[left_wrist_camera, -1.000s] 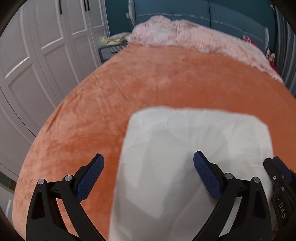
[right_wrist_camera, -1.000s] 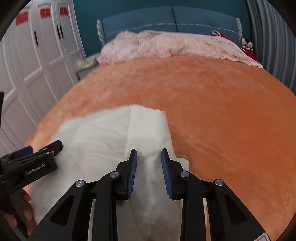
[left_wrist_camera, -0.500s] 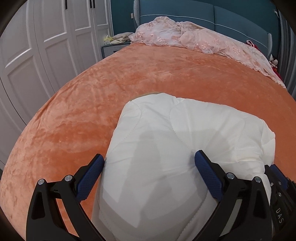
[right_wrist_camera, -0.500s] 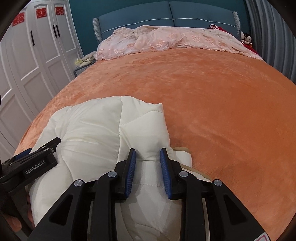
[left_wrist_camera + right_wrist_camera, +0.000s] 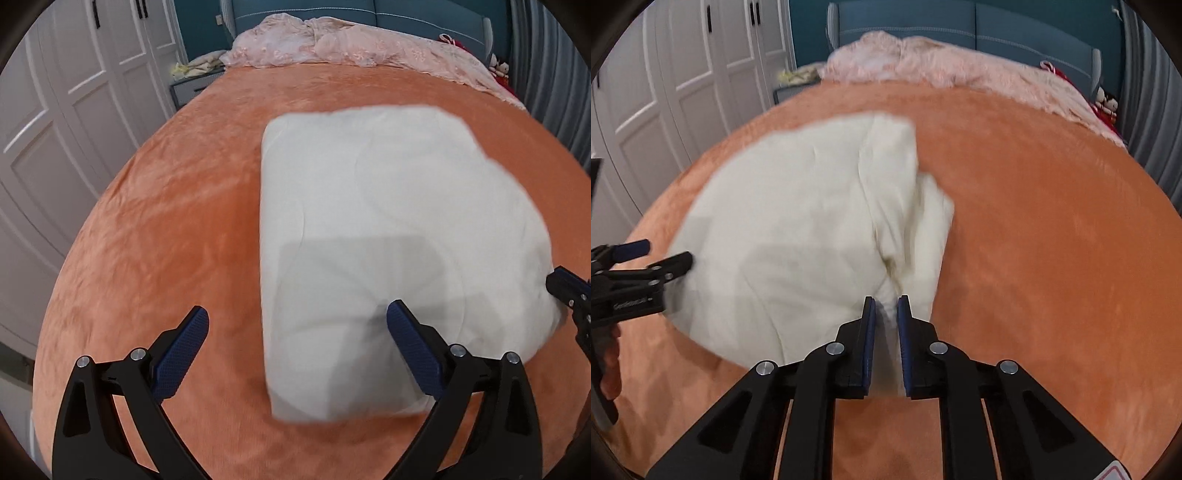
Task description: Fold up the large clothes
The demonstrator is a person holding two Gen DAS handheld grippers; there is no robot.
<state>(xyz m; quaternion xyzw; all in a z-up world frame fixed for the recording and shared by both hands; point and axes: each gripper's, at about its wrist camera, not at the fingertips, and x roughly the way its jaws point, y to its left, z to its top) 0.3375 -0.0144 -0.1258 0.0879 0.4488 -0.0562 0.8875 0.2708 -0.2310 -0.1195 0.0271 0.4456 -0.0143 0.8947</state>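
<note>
Garment: a cream padded garment (image 5: 388, 229), already folded into a thick block, sits on the orange bedspread (image 5: 166, 221), well short of the pink blanket (image 5: 351, 44) heaped at the head of the bed.
Right gripper (image 5: 886, 314): its jaws are closing, with a bunched fold of the garment's near edge between the blue pads; the cloth looks pinched there.
Left gripper (image 5: 297, 325): spread wide and holding nothing; one finger (image 5: 410, 343) lies over the garment's near edge, the other finger (image 5: 184, 343) hangs over bare bedspread beside the garment's left edge.
Blur: both views are smeared, so seams and layers in the garment are hard to make out.
Step in hand: most likely shifting or squaring the folded block by its near edge.
Doing it well: take all the layers of the near edge in the right pinch, not just the top one, or the block will open up.
Left side: bring the left gripper onto the garment's near-left corner and close it before pulling, so both corners travel together.
Risk: a one-sided pull would swing the garment toward the wardrobe doors (image 5: 74, 110) and skew the fold.
</note>
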